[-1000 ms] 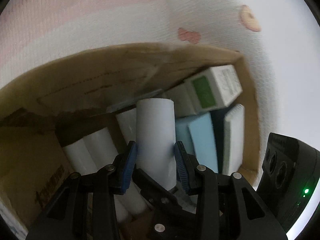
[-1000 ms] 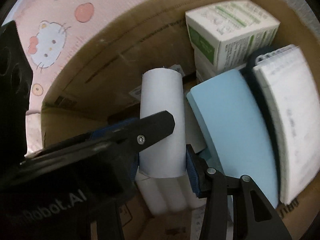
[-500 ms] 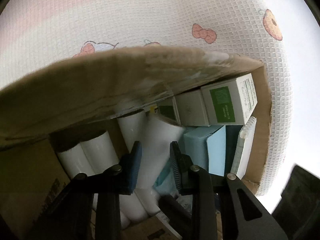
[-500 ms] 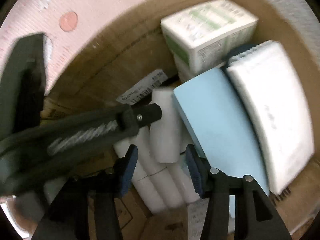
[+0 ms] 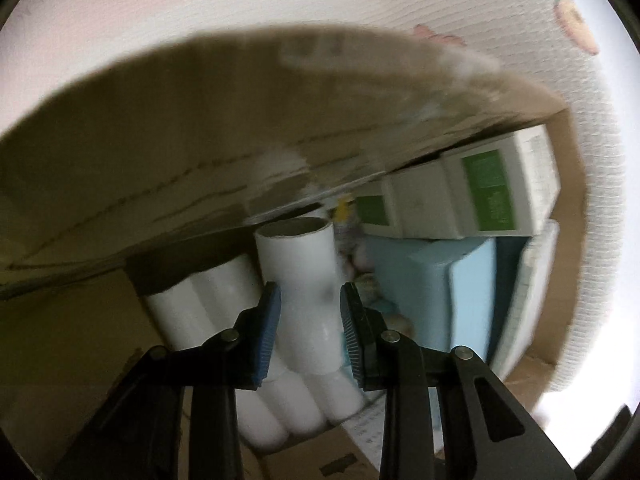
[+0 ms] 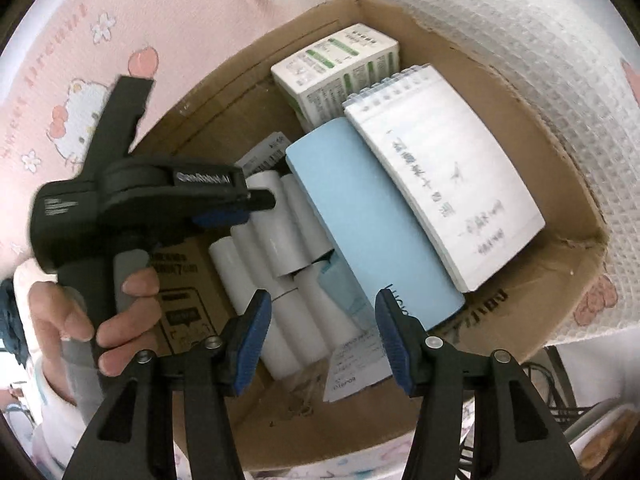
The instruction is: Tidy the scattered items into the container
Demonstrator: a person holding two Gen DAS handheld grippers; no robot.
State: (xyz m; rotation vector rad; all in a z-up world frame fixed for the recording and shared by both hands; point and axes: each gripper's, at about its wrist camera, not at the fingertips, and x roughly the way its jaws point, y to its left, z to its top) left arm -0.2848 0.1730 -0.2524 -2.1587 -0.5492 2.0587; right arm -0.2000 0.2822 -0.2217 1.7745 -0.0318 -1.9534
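We see left hand-held gripper [image 5: 308, 320] spread — white paper roll [image 5: 304, 284] loose between its fingers | right hand-held gripper [image 6: 322, 332] spread above brown cardboard box [image 6: 516, 128] — pinching nothing

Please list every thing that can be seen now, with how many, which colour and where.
cardboard box: one, brown, on the cloth
rolls: several, white, box's left side
flat box: one, light blue, middle
spiral notebook: one, white, right of it
cartons: two, white-green, far corner
paper slip: one, white, near edge
cloth: one, pink, underneath
left gripper: black-blue, open, over rolls
right gripper: black-blue, open, above box
left hand: on handle
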